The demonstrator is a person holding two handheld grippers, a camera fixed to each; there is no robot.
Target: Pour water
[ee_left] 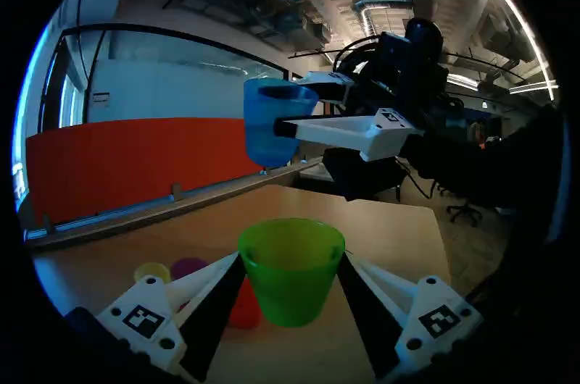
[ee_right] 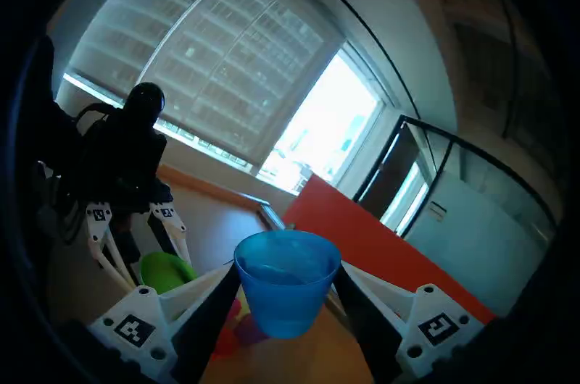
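A green cup (ee_left: 291, 279) stands upright between the fingers of my left gripper (ee_left: 291, 261), which is shut on it just above the wooden table (ee_left: 384, 232). My right gripper (ee_left: 288, 105) hangs higher and farther off, shut on a blue cup (ee_left: 274, 123) held roughly upright. In the right gripper view the blue cup (ee_right: 286, 286) sits between the fingers of my right gripper (ee_right: 287, 272) with water showing inside. The left gripper (ee_right: 156, 268) with the green cup (ee_right: 164, 270) lies lower left there.
Small yellow (ee_left: 152, 270), purple (ee_left: 188, 266) and red (ee_left: 245, 310) cups stand on the table by my left finger. An orange partition (ee_left: 130, 159) runs along the table's far side. Office chairs (ee_left: 464, 210) stand on the floor to the right.
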